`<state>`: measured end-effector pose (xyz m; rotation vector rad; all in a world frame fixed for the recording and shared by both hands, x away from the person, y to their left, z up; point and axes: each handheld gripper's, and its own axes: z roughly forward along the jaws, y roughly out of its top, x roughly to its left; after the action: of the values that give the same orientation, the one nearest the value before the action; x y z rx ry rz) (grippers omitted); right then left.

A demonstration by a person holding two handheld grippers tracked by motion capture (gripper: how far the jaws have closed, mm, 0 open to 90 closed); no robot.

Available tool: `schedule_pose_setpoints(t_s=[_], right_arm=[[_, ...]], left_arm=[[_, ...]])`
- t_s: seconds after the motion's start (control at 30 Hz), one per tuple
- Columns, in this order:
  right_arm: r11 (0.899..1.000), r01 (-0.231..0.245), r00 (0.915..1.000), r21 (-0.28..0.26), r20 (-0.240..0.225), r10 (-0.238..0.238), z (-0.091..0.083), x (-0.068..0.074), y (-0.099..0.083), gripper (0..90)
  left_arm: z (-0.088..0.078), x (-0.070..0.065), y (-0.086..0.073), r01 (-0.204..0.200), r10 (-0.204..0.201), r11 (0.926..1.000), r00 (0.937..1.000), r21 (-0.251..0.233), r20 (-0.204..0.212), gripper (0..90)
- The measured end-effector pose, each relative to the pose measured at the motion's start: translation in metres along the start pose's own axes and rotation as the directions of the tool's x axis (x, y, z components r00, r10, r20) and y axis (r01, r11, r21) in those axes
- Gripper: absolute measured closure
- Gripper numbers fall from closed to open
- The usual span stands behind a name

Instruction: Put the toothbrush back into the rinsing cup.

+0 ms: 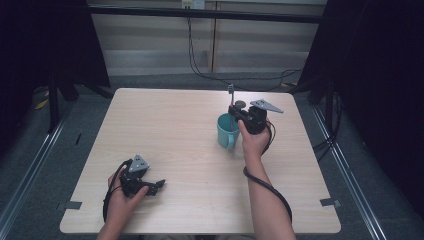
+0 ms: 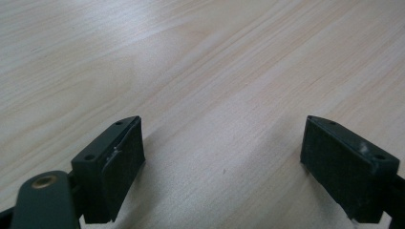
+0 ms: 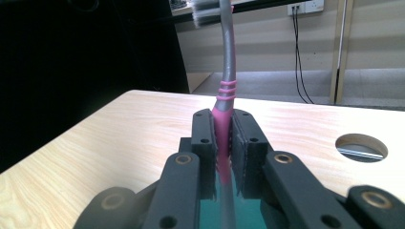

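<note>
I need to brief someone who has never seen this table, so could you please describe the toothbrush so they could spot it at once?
On the wooden table, find the teal mug right of centre. Directly above it, the right tool is shut on the toothbrush, bristles up; its grey stem and pink grip set it apart.

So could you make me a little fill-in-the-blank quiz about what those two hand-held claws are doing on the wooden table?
1. The right gripper is shut on a pink and grey ____.
2. That gripper is above a teal ceramic ____ with a handle.
3. The left gripper has its jaws ____, with nothing between them.
4. Both work over a light ____ table.

Missing words: toothbrush; mug; open; wooden
</note>
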<state>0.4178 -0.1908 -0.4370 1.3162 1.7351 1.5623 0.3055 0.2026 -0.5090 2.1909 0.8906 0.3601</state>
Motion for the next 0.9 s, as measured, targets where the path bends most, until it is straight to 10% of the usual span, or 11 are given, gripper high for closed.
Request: schedule_pose_setpoints(t_s=[0.9], right_arm=[[0.998, 0.002, 1.0000, 0.063, 0.007, -0.002, -0.002, -0.005, -0.023, 81.0]], left_arm=[[0.000, 0.000, 0.000, 0.000, 0.000, 1.0000, 1.0000, 0.000, 0.000, 14.4]])
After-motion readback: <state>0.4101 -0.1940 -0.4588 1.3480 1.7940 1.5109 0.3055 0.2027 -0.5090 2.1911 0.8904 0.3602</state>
